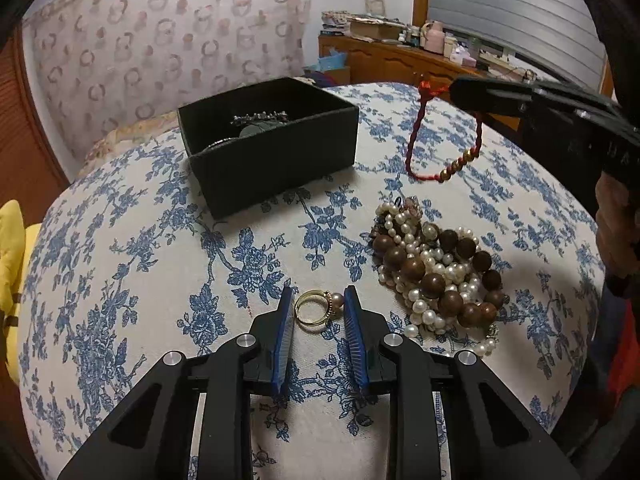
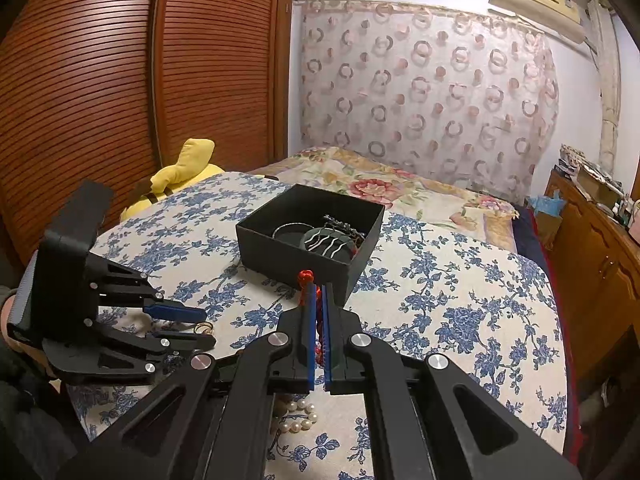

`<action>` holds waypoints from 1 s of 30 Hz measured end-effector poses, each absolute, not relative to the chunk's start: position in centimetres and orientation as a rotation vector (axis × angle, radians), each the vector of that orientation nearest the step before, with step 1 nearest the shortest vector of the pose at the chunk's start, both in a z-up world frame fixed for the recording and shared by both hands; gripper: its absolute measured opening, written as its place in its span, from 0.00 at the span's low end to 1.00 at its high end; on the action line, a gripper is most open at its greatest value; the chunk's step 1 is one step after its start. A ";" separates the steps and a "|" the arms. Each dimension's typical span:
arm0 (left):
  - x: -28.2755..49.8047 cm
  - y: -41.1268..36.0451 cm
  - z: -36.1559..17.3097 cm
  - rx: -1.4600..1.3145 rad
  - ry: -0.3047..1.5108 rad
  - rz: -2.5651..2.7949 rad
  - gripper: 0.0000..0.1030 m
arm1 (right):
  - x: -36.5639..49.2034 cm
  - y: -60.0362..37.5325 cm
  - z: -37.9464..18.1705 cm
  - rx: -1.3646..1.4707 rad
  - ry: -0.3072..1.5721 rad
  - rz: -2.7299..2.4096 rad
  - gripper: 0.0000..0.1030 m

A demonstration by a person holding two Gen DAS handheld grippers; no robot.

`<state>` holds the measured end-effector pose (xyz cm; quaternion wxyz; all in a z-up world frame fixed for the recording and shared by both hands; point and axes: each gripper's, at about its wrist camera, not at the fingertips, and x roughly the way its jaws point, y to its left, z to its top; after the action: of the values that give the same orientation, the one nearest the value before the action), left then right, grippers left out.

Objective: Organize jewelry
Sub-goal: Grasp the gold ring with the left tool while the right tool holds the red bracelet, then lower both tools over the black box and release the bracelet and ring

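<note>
A gold ring (image 1: 316, 307) with a pearl lies on the floral cloth between the fingers of my open left gripper (image 1: 318, 300), seemingly untouched. A heap of pearl and brown wooden bead necklaces (image 1: 436, 272) lies to its right. My right gripper (image 2: 317, 296) is shut on a red cord bracelet (image 1: 416, 136) with gold beads, held in the air above the cloth, right of the black box (image 1: 272, 148). The open box (image 2: 308, 232) holds hair pins and other pieces. My left gripper shows in the right wrist view (image 2: 196, 326).
The floral cloth (image 1: 160, 280) covers a rounded surface. A yellow plush toy (image 2: 180, 176) lies at the left edge. A bed (image 2: 380, 188) stands behind, a wooden cabinet (image 2: 592, 248) at the right.
</note>
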<state>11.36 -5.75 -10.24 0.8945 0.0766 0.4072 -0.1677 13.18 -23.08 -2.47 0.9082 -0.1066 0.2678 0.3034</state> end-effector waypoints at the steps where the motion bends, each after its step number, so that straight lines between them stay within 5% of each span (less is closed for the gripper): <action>1: 11.2 -5.6 -10.0 0.153 0.841 -0.349 0.23 | 13.2 -23.0 -2.5 -0.222 0.552 0.628 0.03; 30: 18.7 -3.8 -3.2 0.107 0.693 -0.259 0.23 | 22.5 -17.6 -0.6 -0.242 0.566 0.622 0.04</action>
<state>18.72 -3.82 -3.21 0.9309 0.0522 0.3387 -0.1264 22.53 -17.59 -0.56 0.9057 -0.1172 0.2743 0.3014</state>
